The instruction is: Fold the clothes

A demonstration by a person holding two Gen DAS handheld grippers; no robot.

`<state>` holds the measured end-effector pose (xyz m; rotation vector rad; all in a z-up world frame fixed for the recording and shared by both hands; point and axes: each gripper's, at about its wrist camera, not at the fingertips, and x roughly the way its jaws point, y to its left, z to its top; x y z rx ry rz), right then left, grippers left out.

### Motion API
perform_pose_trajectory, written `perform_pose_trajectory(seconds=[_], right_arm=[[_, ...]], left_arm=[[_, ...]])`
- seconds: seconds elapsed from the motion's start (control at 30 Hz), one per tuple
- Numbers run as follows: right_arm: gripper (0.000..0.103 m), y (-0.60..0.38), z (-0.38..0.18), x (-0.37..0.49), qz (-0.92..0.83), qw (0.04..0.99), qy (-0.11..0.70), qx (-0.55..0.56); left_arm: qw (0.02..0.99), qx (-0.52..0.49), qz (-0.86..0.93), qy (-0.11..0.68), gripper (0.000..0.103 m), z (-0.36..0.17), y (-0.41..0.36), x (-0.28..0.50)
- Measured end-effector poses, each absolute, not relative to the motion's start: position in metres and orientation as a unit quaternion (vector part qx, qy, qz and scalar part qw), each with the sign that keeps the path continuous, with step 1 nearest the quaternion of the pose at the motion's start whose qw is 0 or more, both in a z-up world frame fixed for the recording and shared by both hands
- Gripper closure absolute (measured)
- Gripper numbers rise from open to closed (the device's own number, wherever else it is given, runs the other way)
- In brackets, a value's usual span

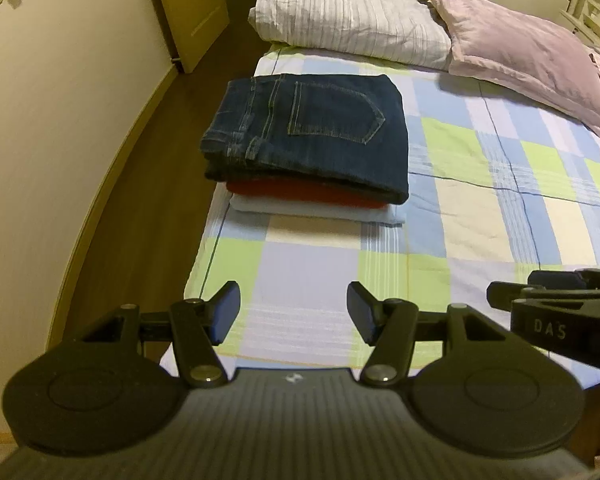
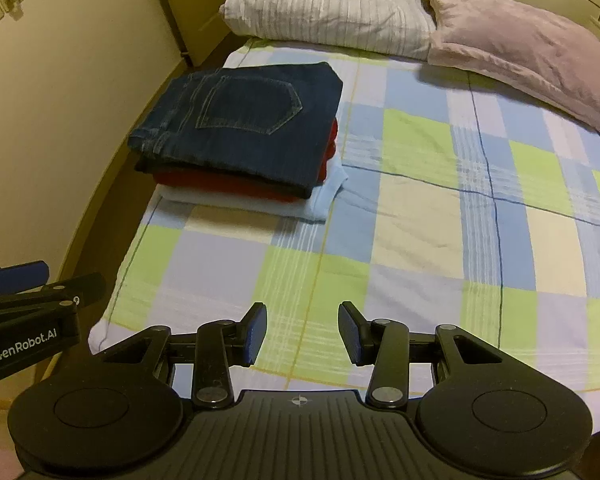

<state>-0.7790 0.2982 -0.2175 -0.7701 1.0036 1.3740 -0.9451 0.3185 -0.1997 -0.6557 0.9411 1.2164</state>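
Left tongs [image 1: 293, 312]: jaws stand wide apart, nothing between them, only the checked bedsheet [image 1: 480, 208] showing through the gap. Right tongs [image 2: 302, 334]: jaws apart at a narrower gap, also holding nothing. Both pairs hang above the near part of the bed, pointing steeply down, and lie side by side; each appears at the edge of the other's view.

Clothes: one stack of three folded pieces sits on the bed close to its left edge, well apart from both tongs. Top piece is a pair of dark blue jeans [image 1: 312, 132], back pocket facing up, waistband toward the left. Beneath it a red garment [image 1: 304, 196], only its edge visible. At the bottom a pale, whitish garment [image 1: 320, 212], sticking out a little past the other two on the near and right sides. The stack looks squared and flat.

At the far end of the bed: a white striped pillow [image 1: 352, 16] and, touching it on the right, a mauve pillow [image 1: 520, 48].

Left of the bed: a strip of brown wooden floor [image 1: 148, 184], then a cream wall [image 1: 52, 120] with a socket plate high up.
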Motion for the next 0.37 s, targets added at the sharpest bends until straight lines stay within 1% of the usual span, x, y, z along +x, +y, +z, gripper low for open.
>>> perform_pose_trajectory(seconds=[0.37], right_arm=[[0.060,0.325,-0.219,-0.795,0.575,0.597,0.443,-0.342]], left_arm=[[0.677,-0.284,0.530,0.425,0.048,-0.202,0.348,-0.957]])
